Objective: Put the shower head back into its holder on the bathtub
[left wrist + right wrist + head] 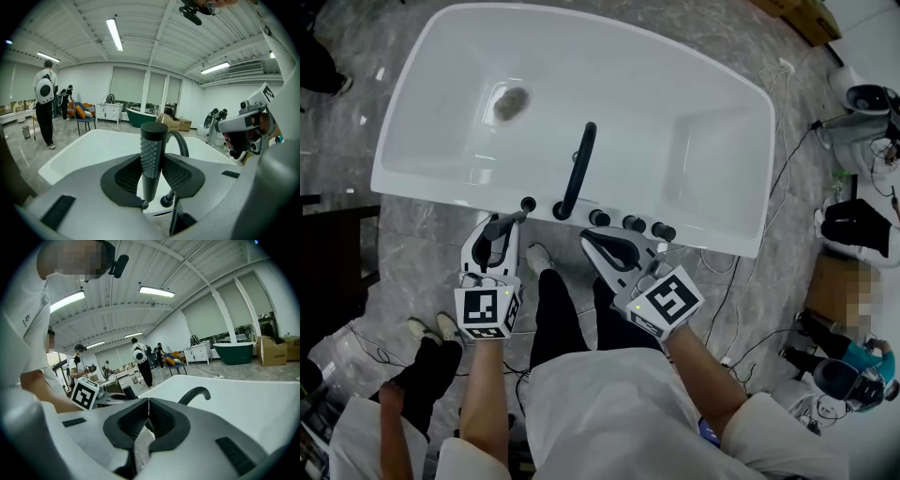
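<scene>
The black shower head (500, 232) stands upright between the jaws of my left gripper (499, 227), just in front of the white bathtub's near rim (441, 190). In the left gripper view my left gripper (152, 171) is shut on its ribbed handle (152, 157). The handle's lower tip hangs close above the rim, beside a small black round fitting (166, 200). That fitting, the holder (528, 203), lies left of the black spout (578, 164). My right gripper (605, 246) hovers shut and empty before the rim, its tips (149, 401) meeting.
Three black knobs (633, 223) sit on the rim right of the spout. The drain (511, 103) is at the tub's far left. Cables (787, 159) and equipment lie on the floor at the right. Another person's legs (427, 361) stand at the lower left.
</scene>
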A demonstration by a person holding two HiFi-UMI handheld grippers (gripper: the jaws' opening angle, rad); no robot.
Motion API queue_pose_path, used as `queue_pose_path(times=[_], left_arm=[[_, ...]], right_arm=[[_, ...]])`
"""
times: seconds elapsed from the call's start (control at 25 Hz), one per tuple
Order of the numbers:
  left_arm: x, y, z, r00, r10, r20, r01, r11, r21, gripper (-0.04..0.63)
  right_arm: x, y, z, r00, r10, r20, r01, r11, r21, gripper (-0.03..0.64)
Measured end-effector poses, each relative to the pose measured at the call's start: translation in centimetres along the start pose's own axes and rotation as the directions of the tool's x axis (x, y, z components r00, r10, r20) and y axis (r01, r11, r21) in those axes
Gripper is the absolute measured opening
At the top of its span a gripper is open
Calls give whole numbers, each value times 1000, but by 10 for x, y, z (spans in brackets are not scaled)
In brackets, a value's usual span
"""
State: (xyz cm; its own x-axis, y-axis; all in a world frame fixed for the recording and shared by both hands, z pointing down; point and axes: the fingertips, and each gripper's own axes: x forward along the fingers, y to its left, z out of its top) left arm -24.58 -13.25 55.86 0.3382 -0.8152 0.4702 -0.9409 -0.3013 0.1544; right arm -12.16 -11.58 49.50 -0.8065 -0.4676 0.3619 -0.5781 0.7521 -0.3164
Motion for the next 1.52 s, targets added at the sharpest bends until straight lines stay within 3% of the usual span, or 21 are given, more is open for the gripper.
queue_pose_path(times=[0.32,1.28,1.52], left_arm=[[27,7,-23,999,17,-38,-17,1000,-7,141],[70,19,-87,992,55,-117,-56,998,-9,141],[79,22,-98,989,61,-134,-62,998,-3,141]], right_arm=[[6,-9,-13,1000,-11,-12,11,999,49,17],[9,-35,-47,999,-10,-51,14,997,71,17],[6,-45,-52,999,-30,-40,35,991,126,17]])
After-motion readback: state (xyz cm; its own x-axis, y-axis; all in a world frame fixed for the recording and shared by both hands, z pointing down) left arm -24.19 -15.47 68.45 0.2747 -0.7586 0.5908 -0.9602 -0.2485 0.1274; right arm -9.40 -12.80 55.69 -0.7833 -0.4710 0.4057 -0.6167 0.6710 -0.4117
